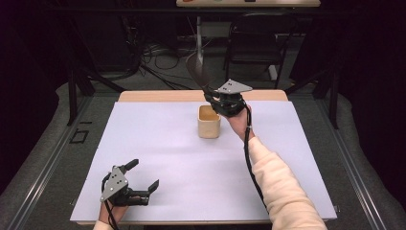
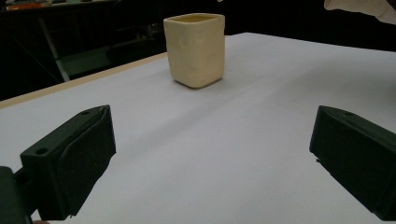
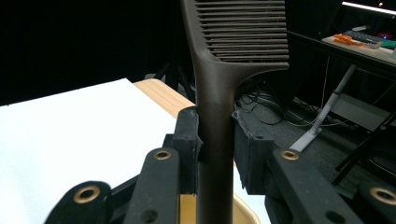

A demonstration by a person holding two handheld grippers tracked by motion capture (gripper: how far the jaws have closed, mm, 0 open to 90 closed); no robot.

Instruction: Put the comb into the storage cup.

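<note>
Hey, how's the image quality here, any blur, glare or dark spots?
High view: white table cover evenly lit, surroundings nearly black. Left gripper view: cup fairly sharp, near jaws soft. Right gripper view: comb slightly soft, background dark on the left.

No readable text or labels, seemingly, anywhere.

Bright white table (image 1: 158, 143), dark surroundings, close views slightly soft.
</note>
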